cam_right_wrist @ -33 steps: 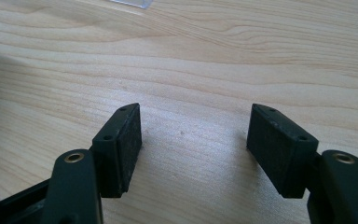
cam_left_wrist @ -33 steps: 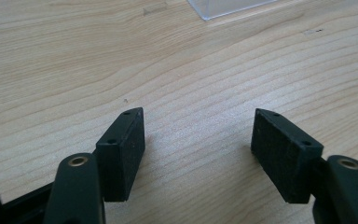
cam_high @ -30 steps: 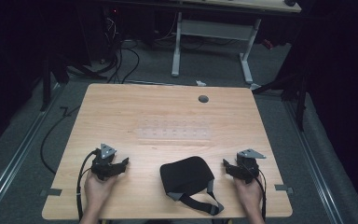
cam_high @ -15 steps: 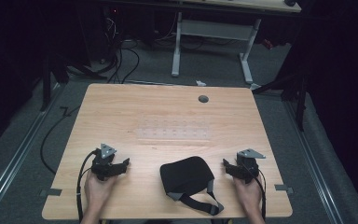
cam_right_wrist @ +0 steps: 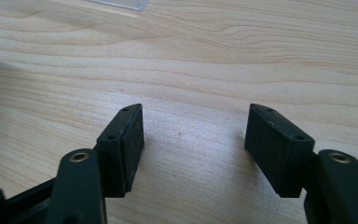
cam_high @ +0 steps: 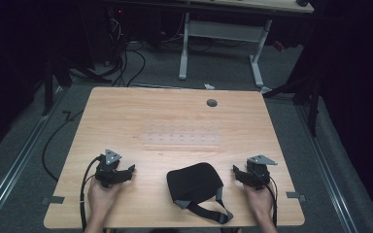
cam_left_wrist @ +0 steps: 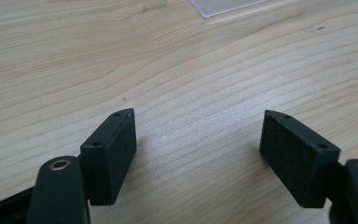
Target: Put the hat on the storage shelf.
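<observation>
Black padded mask [cam_high: 194, 182] with grey straps lies at lower centre of the high view, between your two tongs and apart from both. Left tongs [cam_high: 128, 169] at lower left rest on the counter [cam_high: 175, 111], jaws spread wide, having just opened further, nothing between them [cam_left_wrist: 198, 135]. Right tongs [cam_high: 235, 171] at lower right also gape empty [cam_right_wrist: 193, 128], though they have just narrowed a little.

Judgement: the reach for the mask hasn't begun. Bring one tongs in low and take the padded edge or a strap, not the soft middle; loose straps may drag.

Counter is pale wood grain, with a clear plastic tray [cam_high: 180, 139] at centre and a round grommet [cam_high: 211, 103] in the upper part. Room dark; cables on grey floor [cam_high: 145, 68] at upper left.
</observation>
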`<state>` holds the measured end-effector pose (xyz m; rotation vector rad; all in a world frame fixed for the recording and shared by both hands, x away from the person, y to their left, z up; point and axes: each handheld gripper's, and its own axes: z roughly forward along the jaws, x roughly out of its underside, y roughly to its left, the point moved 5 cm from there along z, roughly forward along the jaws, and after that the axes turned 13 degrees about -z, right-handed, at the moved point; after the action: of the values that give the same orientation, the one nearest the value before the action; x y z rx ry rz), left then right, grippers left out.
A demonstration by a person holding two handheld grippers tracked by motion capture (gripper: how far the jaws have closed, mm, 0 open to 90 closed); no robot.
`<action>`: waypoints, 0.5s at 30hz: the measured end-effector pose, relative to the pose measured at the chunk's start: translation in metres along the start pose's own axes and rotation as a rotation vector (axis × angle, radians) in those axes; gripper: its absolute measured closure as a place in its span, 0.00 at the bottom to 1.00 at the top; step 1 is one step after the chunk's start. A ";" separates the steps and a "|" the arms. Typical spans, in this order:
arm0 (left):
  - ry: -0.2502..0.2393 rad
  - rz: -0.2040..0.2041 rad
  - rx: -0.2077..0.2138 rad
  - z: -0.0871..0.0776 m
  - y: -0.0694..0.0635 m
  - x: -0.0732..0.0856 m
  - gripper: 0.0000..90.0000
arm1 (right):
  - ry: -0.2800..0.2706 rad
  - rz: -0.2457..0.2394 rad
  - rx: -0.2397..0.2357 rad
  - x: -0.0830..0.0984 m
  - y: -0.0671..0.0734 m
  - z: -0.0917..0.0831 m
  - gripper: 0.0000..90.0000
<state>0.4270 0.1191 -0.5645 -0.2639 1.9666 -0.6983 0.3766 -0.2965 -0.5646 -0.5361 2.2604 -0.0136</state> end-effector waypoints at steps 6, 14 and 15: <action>0.001 0.000 0.000 0.000 0.000 0.000 0.31 | -0.023 0.035 -0.030 -0.001 0.000 -0.004 0.50; 0.001 -0.001 0.001 0.000 0.000 0.000 0.31 | -0.062 0.033 -0.071 -0.005 0.003 -0.017 0.51; 0.001 0.000 0.000 0.000 0.000 0.000 0.31 | -0.066 0.036 -0.075 -0.005 0.004 -0.019 0.51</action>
<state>0.4270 0.1192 -0.5644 -0.2637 1.9675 -0.6994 0.3646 -0.2938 -0.5490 -0.5284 2.2127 0.1060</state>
